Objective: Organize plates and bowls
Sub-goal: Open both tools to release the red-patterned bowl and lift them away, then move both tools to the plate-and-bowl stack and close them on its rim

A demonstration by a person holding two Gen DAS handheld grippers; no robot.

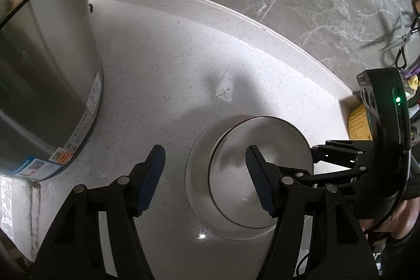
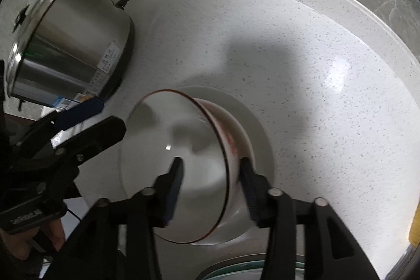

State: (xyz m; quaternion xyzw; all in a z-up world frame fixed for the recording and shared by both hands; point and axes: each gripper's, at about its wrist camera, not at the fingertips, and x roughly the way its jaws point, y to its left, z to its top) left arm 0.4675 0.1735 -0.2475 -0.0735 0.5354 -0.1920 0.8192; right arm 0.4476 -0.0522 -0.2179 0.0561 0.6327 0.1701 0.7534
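Right tool (image 2: 210, 190) spread astride bowl (image 2: 178, 164) rim, no pinch; left tool (image 1: 204, 180) spread, empty. Bowl sits on plate (image 2: 260, 127); stacking prob. done here.

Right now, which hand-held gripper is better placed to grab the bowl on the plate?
Right. The right hand-held gripper already straddles the bowl rim on the plate, jaws open. The left hand-held gripper sits beside it.

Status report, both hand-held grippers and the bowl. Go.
Left hand-held gripper open, clear of the bowl. Right hand-held gripper open, astride the bowl's rim. Bowl sits on white plate. Steel pot off to the left, not in the way.
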